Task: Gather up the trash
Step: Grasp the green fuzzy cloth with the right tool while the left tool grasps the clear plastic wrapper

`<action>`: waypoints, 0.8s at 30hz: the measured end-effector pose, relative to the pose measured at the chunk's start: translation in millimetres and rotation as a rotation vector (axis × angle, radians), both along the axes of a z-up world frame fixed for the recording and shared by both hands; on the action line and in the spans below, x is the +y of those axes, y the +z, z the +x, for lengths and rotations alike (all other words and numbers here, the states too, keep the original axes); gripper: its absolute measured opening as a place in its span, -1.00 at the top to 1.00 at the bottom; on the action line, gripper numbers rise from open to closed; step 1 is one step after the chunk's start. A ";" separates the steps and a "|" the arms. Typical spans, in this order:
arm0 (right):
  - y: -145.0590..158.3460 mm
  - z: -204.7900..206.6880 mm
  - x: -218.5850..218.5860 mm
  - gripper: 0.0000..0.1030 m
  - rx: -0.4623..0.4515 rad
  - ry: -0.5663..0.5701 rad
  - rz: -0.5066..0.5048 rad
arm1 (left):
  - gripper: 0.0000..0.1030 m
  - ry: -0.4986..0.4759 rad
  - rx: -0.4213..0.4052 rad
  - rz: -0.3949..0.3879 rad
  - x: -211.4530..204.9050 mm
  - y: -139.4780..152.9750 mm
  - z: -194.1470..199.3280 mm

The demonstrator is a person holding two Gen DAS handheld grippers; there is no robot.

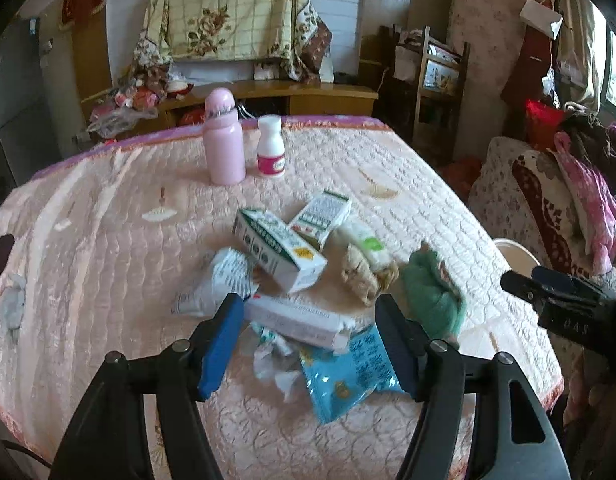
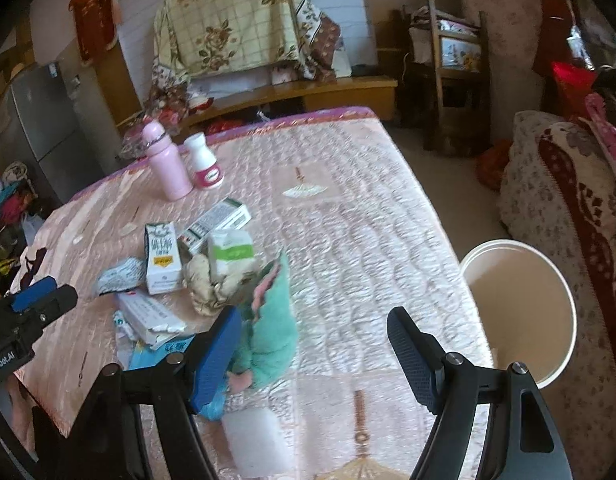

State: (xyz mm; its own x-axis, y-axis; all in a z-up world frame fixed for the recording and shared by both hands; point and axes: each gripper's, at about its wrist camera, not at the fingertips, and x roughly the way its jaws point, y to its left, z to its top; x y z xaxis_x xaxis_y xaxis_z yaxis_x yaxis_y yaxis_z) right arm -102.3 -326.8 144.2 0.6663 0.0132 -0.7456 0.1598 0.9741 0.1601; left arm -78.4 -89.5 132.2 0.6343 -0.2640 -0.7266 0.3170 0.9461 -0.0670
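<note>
Left wrist view
Fingers: left gripper (image 1: 310,340) stands well apart at the tips, nothing clamped; the blue pad (image 1: 221,344) and the dark pad (image 1: 396,344) frame the near end of the trash pile without visibly pressing on anything.
Between the tips: a long white carton (image 1: 295,320) lies crosswise, with crumpled wrappers (image 1: 273,364) and a blue snack packet (image 1: 348,372) just below it.
Trash pile: green-and-white boxes (image 1: 279,248), a crumpled printed paper (image 1: 223,276), a tan wad (image 1: 362,276) and a green cloth-like lump (image 1: 432,296) sit bunched on the pink quilted table cover (image 1: 107,240).
Not trash, by my judgement: pink bottle (image 1: 224,140) and white bottle (image 1: 271,146) stand upright well behind the pile.
Risk: closing here could catch only the edge of the carton, or drag the packet along, so pieces scatter or slide off the near edge.

Right wrist view
Fingers: right gripper (image 2: 314,354) is spread wide and empty; its blue pad (image 2: 215,360) overlaps the green lump (image 2: 271,332) in the picture, but whether it touches I cannot tell; the dark pad (image 2: 412,360) is over bare cover.
Bin: a round white bucket (image 2: 564,292) stands open beside the table's right edge, empty as far as I can see.
Other gripper: the left one (image 2: 39,300) shows at the left edge, near the pile.
Near item: a white block (image 2: 255,440) lies close to the front edge.
Risk: both grippers work the same small heap, so they may collide or pull one item between them; a loose grip on the soft lump could drop it short of the bucket.
</note>
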 end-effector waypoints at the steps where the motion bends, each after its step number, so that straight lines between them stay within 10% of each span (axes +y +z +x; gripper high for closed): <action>1: -2.9 1.4 2.0 -0.52 0.008 0.004 0.005 | -0.34 -0.004 0.007 0.001 1.6 -2.7 0.0; 24: -61.2 48.3 28.4 -0.52 0.165 0.056 0.058 | -0.35 0.012 0.172 -0.022 46.8 -59.4 13.5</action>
State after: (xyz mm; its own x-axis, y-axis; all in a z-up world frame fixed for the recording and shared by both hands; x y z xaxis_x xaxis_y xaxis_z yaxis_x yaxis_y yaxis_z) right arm -54.0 -298.4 83.0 0.5318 0.0933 -0.8417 0.1340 0.9721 0.1925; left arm -64.9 -42.7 72.8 0.5042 -0.2746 -0.8188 0.2879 0.9473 -0.1404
